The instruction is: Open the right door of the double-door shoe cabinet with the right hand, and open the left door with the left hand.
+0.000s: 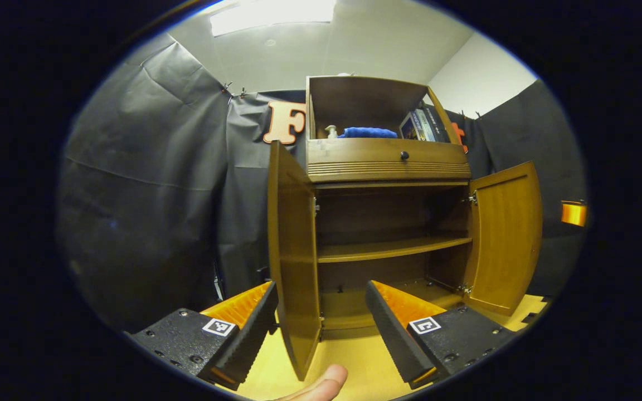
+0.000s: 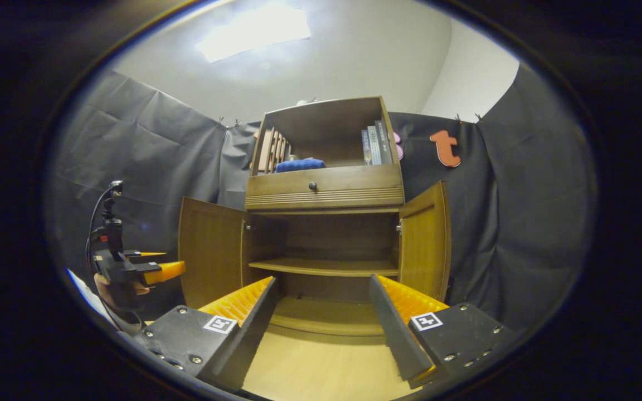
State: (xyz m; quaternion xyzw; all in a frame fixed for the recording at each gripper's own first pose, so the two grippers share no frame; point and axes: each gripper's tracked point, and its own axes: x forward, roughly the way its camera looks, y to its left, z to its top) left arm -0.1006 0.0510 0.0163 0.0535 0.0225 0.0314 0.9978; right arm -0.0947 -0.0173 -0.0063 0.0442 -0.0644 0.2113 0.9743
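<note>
In the left gripper view, the left door (image 1: 293,256) of the shoe cabinet (image 1: 388,161) is seen swung wide, its edge standing between the spread fingers of the left gripper (image 1: 321,317); nothing is pinched. A fingertip (image 1: 321,387) shows below. Inside, a bare shelf (image 1: 393,248) is exposed. Above the drawer knob (image 1: 404,155), a blue cloth (image 1: 368,132) and books (image 1: 424,123) are kept. The right door (image 1: 505,239) is open too. In the right gripper view, the right gripper (image 2: 321,312) is held spread, facing the cabinet.
</note>
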